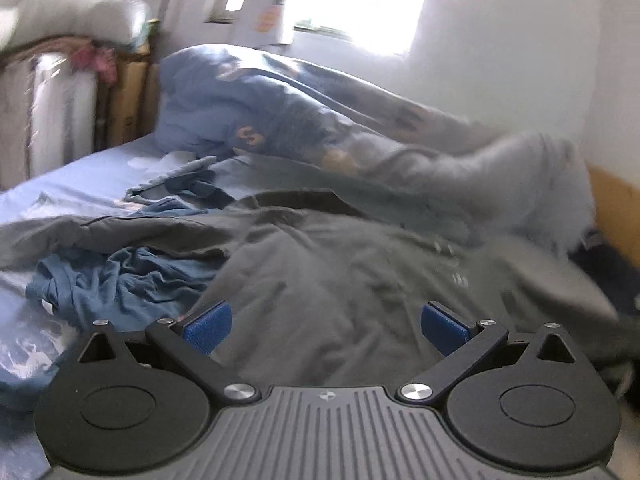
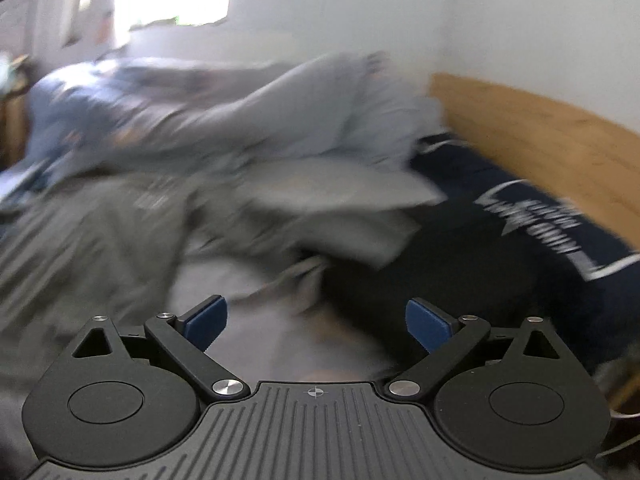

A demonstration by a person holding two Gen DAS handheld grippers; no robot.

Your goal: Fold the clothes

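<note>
Your left gripper [image 1: 326,326] was wide above the grey shirt [image 1: 340,272], blue shirt [image 1: 120,276] left of it, right gripper [image 2: 316,322] wide, holding nothing.

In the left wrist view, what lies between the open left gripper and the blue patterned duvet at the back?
The spread grey garment fills that stretch between the left gripper and the blue patterned duvet, in the left wrist view.

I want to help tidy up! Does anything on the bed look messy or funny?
Yes. A blue garment lies crumpled left of the spread grey garment, and the patterned duvet is heaped against the wall. Both hand-held grippers, left and right, are open and hold nothing.
</note>
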